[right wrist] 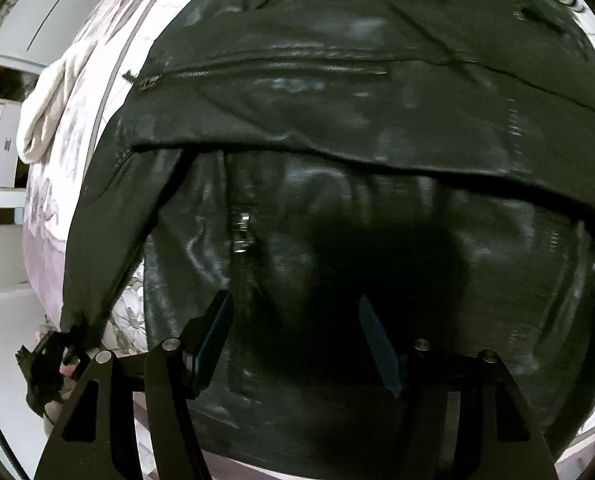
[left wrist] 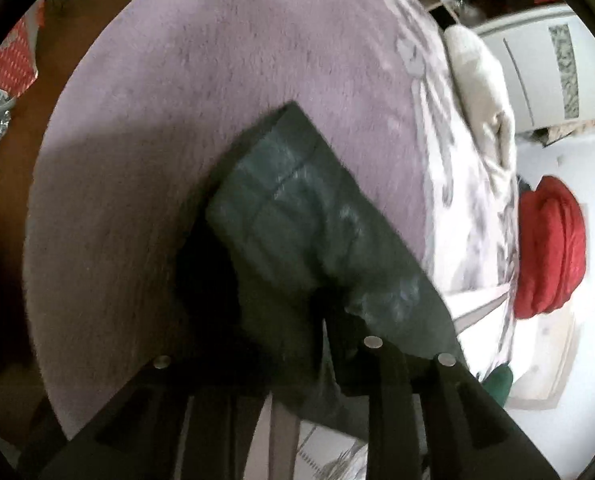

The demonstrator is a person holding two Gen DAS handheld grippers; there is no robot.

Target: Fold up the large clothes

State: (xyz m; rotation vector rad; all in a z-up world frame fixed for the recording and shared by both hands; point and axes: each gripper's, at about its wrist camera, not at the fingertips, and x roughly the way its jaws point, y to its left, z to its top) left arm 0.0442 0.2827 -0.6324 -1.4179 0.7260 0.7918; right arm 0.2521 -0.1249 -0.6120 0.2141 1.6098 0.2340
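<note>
A black leather jacket lies on the bed and fills the right wrist view, one part folded over the lower part, zips showing. My right gripper is open just above the jacket's lower panel, blue pads apart, holding nothing. In the left wrist view my left gripper is shut on a sleeve or edge of the jacket, which it holds lifted above the lilac fleece blanket. The left gripper also shows at the lower left of the right wrist view.
A floral sheet covers the bed's right side, with a cream garment and a red garment at its edge. White cupboards stand beyond. Red patterned items lie on the brown floor left.
</note>
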